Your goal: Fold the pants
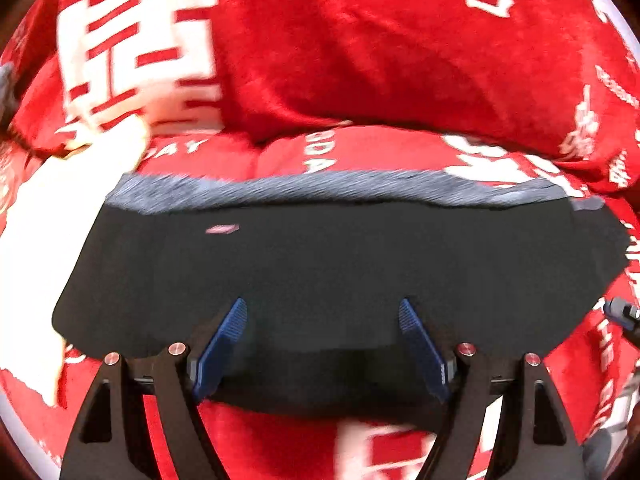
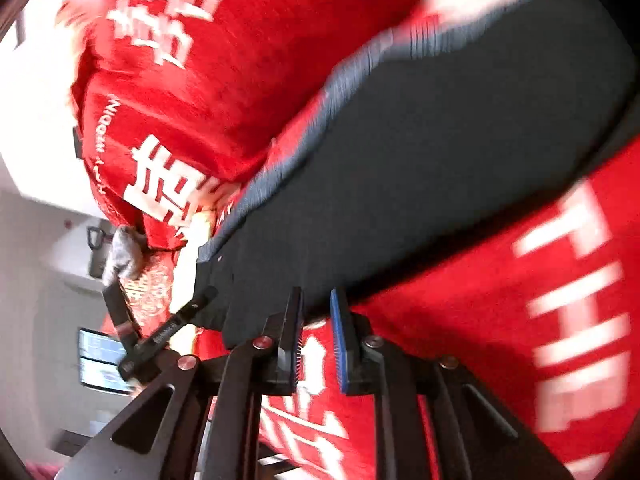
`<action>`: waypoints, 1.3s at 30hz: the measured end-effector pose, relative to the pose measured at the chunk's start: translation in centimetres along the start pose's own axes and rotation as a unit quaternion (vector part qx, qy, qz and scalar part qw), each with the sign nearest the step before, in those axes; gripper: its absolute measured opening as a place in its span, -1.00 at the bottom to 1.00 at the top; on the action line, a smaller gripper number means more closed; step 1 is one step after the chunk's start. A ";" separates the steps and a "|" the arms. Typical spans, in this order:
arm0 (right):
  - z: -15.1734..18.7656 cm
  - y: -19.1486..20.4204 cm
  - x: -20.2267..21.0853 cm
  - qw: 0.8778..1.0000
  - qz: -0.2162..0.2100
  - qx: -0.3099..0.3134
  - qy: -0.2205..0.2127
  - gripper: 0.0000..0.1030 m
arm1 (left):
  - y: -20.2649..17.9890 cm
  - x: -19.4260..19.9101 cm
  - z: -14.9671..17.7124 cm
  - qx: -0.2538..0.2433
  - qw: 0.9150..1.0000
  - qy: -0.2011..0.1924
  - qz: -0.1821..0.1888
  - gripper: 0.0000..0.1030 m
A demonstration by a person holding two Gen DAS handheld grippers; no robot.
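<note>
On the red blanket, centre of the left wrist view: pants lie as a flat, dark, roughly rectangular packet.

- Grey ribbed waistband runs along the packet's 12 o'clock edge. Small pink label sits at about 10 o'clock on the black cloth.
- Left gripper, at 6 o'clock: jaws spread wide over the near edge of the pants, blue ridged pads pinching nothing.
- Right gripper: jaws nearly pressed together, with a narrow gap between them. Only red blanket shows through it, so no cloth is held. The pants' end lies just beyond its tips, towards 12 o'clock.
- Materials: the pants look matte, smooth and thin, limp at the edges. The blanket is plush fleece, bunched high towards 12 o'clock, with bold white characters and lettering.

Judgement: at least one fold appears made, and both tools stand free between folds. A further fold would call for each gripper to pinch a corner of one short end and carry it over the other. The soft, uneven blanket may drag the lower layer. Motion blur hides the finer creases.
</note>
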State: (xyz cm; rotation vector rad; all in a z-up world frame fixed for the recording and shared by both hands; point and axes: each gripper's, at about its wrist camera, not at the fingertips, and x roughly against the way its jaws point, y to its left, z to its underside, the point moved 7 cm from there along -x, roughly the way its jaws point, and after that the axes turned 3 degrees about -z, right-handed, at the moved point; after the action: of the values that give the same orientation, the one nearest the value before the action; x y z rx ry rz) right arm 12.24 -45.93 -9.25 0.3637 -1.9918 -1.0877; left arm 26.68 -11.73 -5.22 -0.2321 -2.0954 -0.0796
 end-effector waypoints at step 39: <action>-12.4 -16.4 10.0 0.966 0.059 -0.187 -0.170 -0.74 | -5.0 -4.0 2.0 -0.020 0.996 0.008 -0.081 0.69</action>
State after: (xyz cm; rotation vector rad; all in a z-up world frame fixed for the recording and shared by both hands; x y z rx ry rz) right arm 13.51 -68.36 -13.50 -0.1513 -2.0061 -1.4904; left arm 25.96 -16.86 -9.49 -0.0836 -2.0942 -0.2198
